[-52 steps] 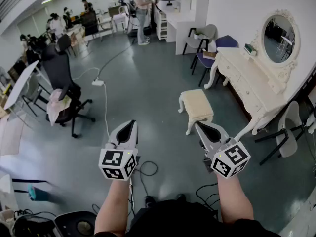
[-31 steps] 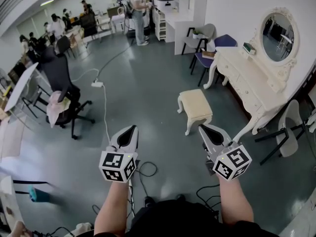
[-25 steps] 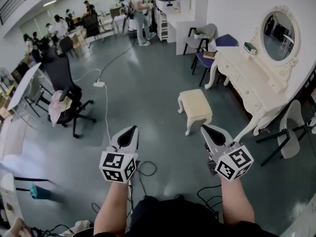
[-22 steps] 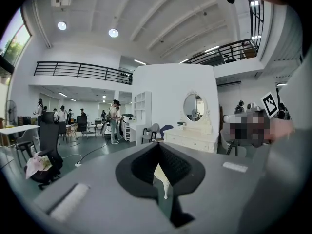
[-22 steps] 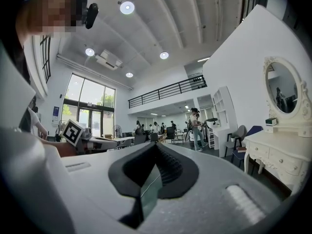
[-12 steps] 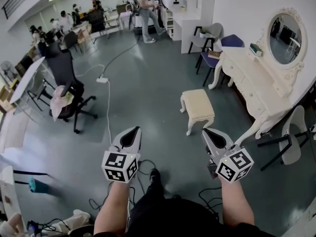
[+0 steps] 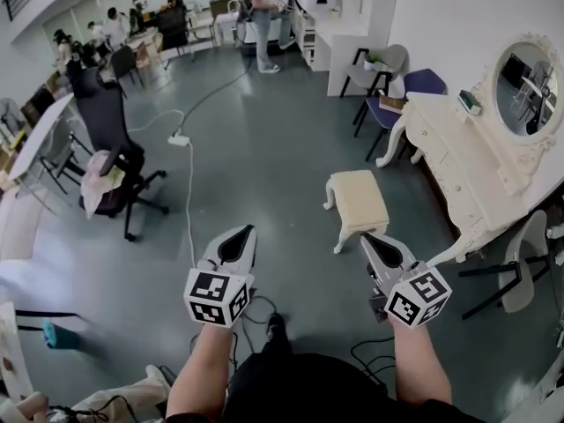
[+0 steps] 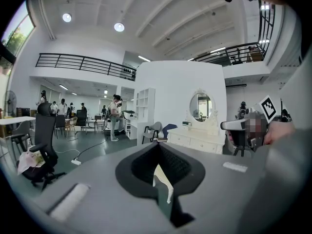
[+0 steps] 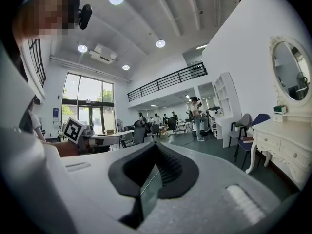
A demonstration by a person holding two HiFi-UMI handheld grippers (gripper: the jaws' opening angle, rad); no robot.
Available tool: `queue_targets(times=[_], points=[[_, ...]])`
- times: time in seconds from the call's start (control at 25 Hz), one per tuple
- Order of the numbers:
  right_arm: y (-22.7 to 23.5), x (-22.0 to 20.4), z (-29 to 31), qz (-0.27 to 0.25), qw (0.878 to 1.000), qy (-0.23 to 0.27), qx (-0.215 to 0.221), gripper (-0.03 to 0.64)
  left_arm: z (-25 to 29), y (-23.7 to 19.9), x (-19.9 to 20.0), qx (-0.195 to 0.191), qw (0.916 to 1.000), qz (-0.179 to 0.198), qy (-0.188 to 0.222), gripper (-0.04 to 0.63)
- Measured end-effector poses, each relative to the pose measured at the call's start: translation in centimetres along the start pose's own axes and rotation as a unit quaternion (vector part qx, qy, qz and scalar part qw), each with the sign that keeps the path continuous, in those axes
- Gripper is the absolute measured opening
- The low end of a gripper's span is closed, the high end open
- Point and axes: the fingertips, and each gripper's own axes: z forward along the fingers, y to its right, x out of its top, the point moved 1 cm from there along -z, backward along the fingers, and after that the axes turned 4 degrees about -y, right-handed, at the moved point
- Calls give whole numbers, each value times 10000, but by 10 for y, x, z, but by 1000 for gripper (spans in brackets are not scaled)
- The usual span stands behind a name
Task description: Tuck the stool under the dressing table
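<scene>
Two hand-held grippers are pointing across the grey concrete floor (image 7: 264, 174) of a busy workshop toward a cream padded stool with curved white legs (image 7: 359, 199). The stool is standing at centre right of the head view, out in the open and apart from the ornate white dressing table (image 7: 454, 161) that is lining the right-hand wall. A strip of bare floor is separating the two.

The left gripper (image 7: 245, 233), low and left of centre, is showing its jaws pressed together with nothing between them. The right gripper (image 7: 366, 238) is likewise closed and empty, its tip appearing just below the stool's near edge in the frame.

An oval mirror in a carved white frame (image 7: 526, 77) is rising over the table at the right edge. A blue-seated chair (image 7: 414, 85) and a pale grey chair (image 7: 383, 60) are crowding the table's far end at upper right. A light grey chair on black legs (image 7: 520, 254) is sitting by the table's near end at lower right.

At left, a black office chair draped with pink cloth (image 7: 106, 135) is facing the open floor. A white power strip (image 7: 179, 139) is trailing its cable down toward the left gripper, and black cables (image 7: 260, 305) are coiling by the person's feet at the bottom. A standing person (image 7: 262, 11) is working at top centre beside a white shelving unit (image 7: 339, 25), with others gathering at desks in the upper left.
</scene>
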Motion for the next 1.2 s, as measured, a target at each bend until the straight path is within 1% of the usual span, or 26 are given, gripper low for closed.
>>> queue_targets(times=[0.2,0.36,0.6,0.88,1.04,1.2], points=[[16,11,61,-15,9999,-96,-44,5,39,-48,15,-33,9999,3,137,18],[27,20,106,-9,9997,-164,-157,5,58,-90,24,18,9996,56,273,18],[34,34,158,-3,9996,-231,-151,5,78,-139,28,20,9997,-4,262,18],[55,32,196,131,9993,-334,-88,5,107,-167,25,40,9997,-139,187,18],[83,31,219,214,9990,-368,-106,5,134,-176,26,65,9998,-167,67,18],[126,33,253,286,9991,-319,-31,5,177,-192,36,166,9998,-68,-23,18]])
